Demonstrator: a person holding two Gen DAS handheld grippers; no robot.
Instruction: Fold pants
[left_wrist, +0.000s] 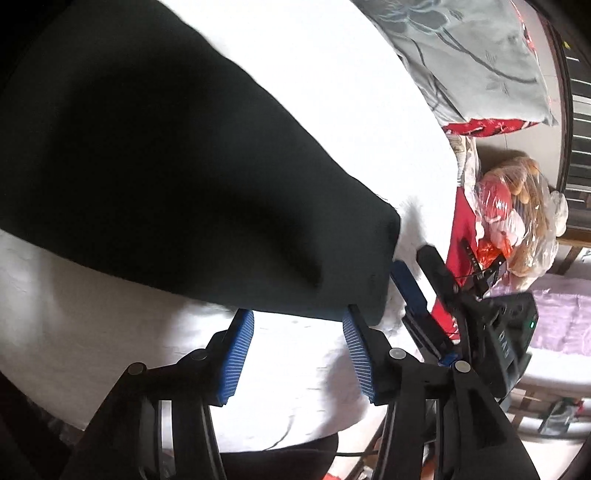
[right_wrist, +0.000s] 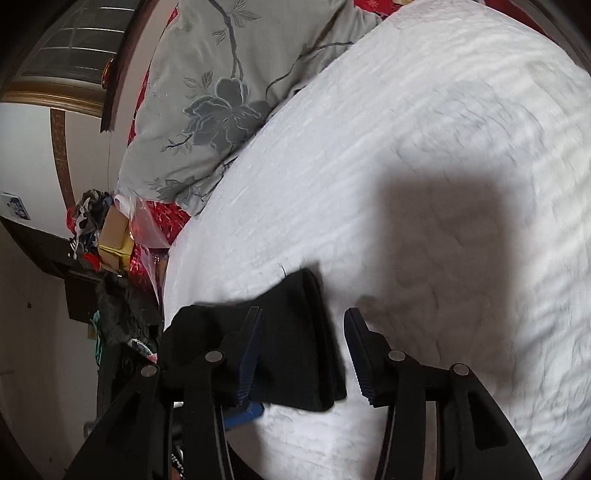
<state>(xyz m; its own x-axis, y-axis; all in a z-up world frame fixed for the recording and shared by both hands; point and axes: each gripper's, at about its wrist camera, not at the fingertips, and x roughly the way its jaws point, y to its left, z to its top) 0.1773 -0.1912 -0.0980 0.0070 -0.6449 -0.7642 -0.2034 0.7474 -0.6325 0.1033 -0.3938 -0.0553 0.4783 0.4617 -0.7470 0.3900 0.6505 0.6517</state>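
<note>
Two grippers hover over a white bedspread (left_wrist: 295, 369); the left gripper (left_wrist: 297, 326) stands with its blue pads apart, nothing between them, its tips just at the near edge of the black pants (left_wrist: 147, 184); the right gripper (right_wrist: 303, 332) is likewise parted, a folded end of the pants lying loose between its fingers, unpinched; a grey floral pillow (right_wrist: 221, 92) rests at the bedspread's far edge.

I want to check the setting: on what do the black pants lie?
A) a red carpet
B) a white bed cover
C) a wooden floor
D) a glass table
B: the black pants lie spread on a white bed cover, with a grey flowered pillow beside it.
</note>
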